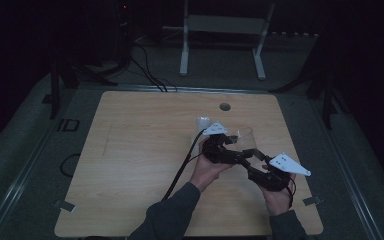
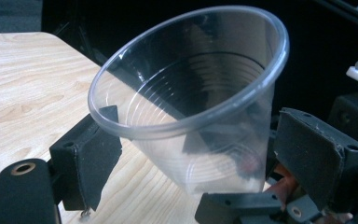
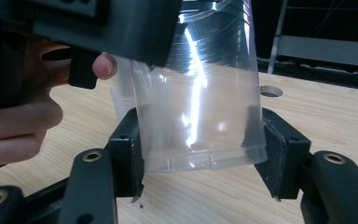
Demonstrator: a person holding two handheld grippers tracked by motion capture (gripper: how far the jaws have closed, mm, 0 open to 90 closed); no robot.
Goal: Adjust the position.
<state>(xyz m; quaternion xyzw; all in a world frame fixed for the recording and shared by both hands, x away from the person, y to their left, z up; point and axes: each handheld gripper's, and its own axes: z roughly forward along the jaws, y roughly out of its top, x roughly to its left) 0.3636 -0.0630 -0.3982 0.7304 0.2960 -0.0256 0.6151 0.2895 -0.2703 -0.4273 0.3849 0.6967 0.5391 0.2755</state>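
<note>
clamping clear plastic cup (image 3: 200,93) near its base in right gripper (image 3: 200,154), holding it above table (image 1: 130,165) right of centre, left gripper (image 2: 191,144) spreading open around cup's rim

In the high view the clear plastic cup (image 1: 243,136) is too faint against the table (image 1: 140,160) to trace its outline. In the right gripper view the cup's rim is cut off by the top edge, and the left gripper (image 3: 107,28), just beside the cup, hides its upper left wall.
</note>
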